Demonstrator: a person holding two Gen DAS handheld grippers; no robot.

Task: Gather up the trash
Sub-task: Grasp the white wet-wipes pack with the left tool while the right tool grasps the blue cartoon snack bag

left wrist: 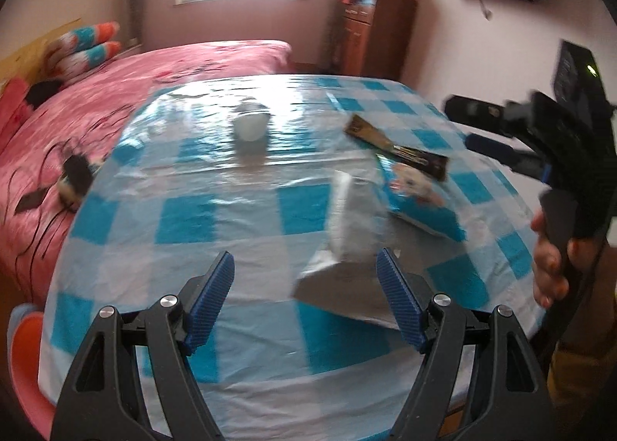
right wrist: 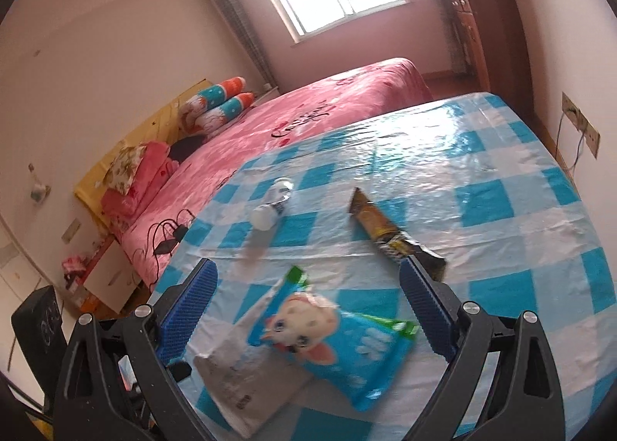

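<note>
Trash lies on a table with a blue-and-white checked cover (left wrist: 185, 217) (right wrist: 501, 248). A grey plastic mailer bag (left wrist: 347, 248) (right wrist: 246, 383) lies nearest. Partly on it rests a blue snack bag with a cartoon cat (left wrist: 420, 194) (right wrist: 327, 340). Beyond it lies a brown and black wrapper (left wrist: 401, 148) (right wrist: 385, 233), and a white bottle (left wrist: 250, 125) (right wrist: 270, 206) on its side farther back. My left gripper (left wrist: 304, 267) is open above the mailer's near end. My right gripper (right wrist: 308, 279) is open over the cat bag; in the left wrist view it (left wrist: 474, 125) shows at the right, held by a hand (left wrist: 547, 260).
A bed with a pink cover (left wrist: 154, 67) (right wrist: 308, 125) stands beyond the table, with a charger and cables (left wrist: 73, 175) (right wrist: 169, 240) on it. A wooden cabinet (left wrist: 378, 36) (right wrist: 489, 28) stands at the back right. An orange stool (left wrist: 27, 364) sits at the table's near left.
</note>
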